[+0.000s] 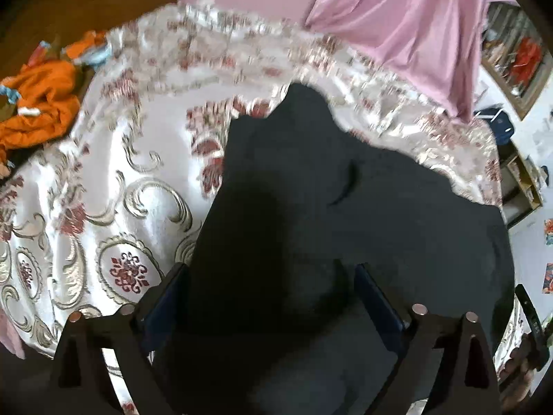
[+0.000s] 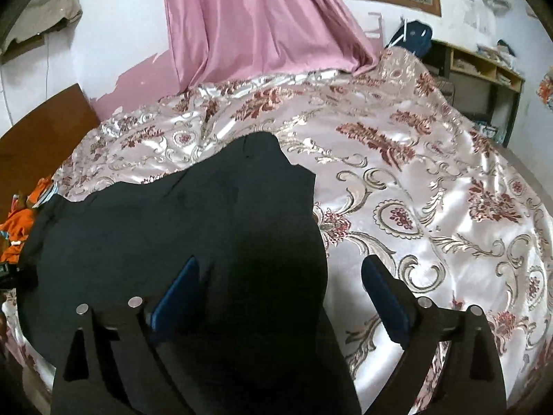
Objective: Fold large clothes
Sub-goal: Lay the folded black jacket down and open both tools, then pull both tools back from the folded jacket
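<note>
A large black garment lies spread on the floral satin bedspread. It also shows in the right wrist view, over the bedspread. My left gripper is open above the garment's left part, with blue-padded fingers either side of the cloth. My right gripper is open above the garment's right edge; its right finger is over the bedspread. Neither holds cloth.
Orange clothes lie at the bed's left edge by a wooden headboard. A pink curtain hangs beyond the bed. Shelves and a dark blue bag stand at the right wall.
</note>
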